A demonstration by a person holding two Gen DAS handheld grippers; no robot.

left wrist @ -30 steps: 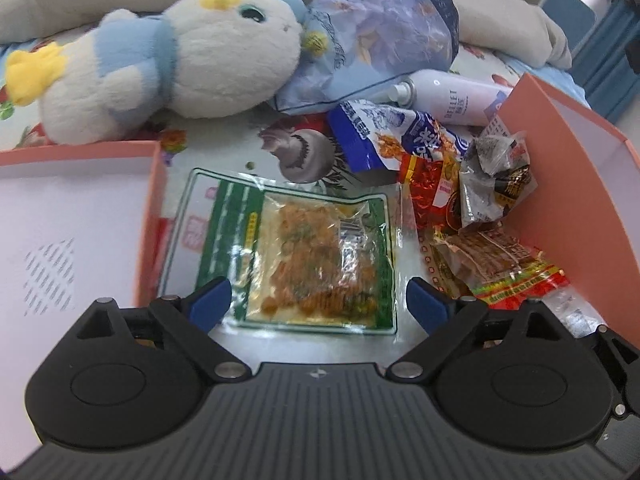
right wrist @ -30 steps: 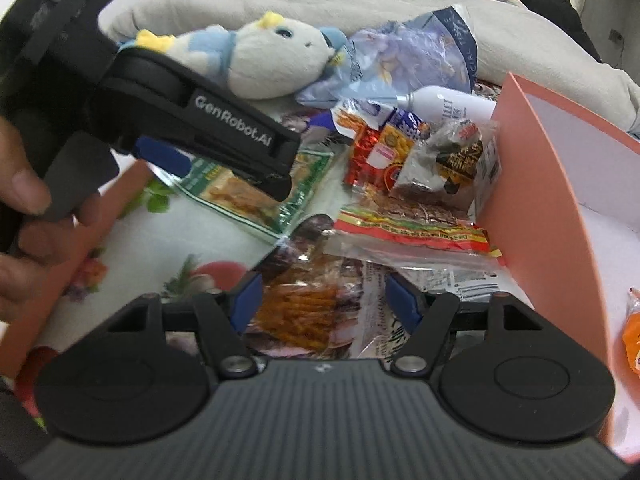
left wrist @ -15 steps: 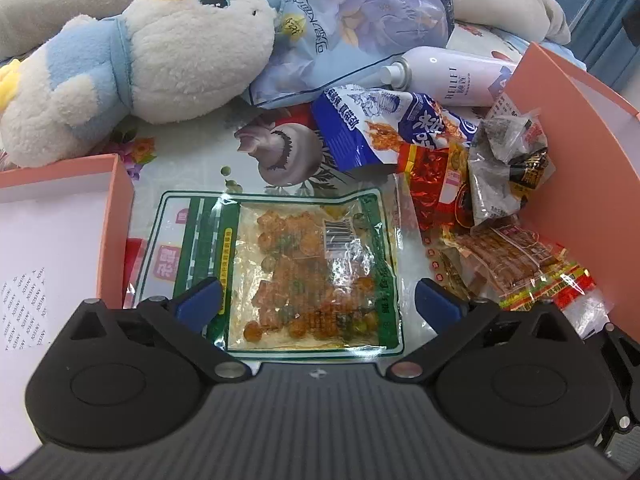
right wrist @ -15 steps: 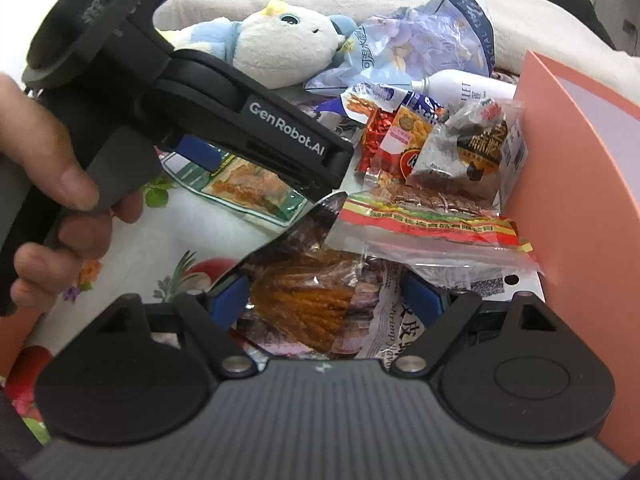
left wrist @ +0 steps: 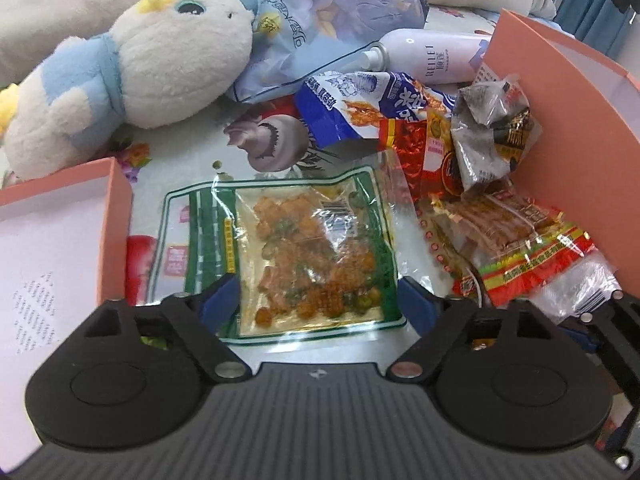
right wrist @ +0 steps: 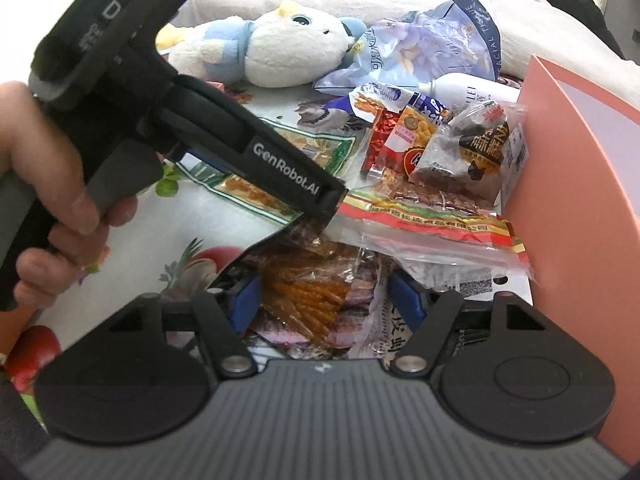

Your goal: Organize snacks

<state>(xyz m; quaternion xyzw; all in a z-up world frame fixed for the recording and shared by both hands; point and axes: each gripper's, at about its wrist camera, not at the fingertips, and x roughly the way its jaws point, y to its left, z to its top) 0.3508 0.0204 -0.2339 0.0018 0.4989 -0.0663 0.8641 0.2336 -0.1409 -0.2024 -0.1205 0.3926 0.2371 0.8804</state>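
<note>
A white and blue plush toy (left wrist: 132, 72) lies on the fruit-print cloth (left wrist: 192, 164). Touching its head on the right is a lavender tissue pack (left wrist: 340, 20); a white spray bottle (left wrist: 432, 56) lies just right of that pack.

green-bordered snack packet (left wrist: 296, 256), salmon box (left wrist: 560, 120)

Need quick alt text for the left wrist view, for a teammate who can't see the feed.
The left gripper is closing around a flat green-edged snack pack lying on the flowered cloth. A pile of snack bags lies to its right against a pink box; a plush toy lies behind.
</note>
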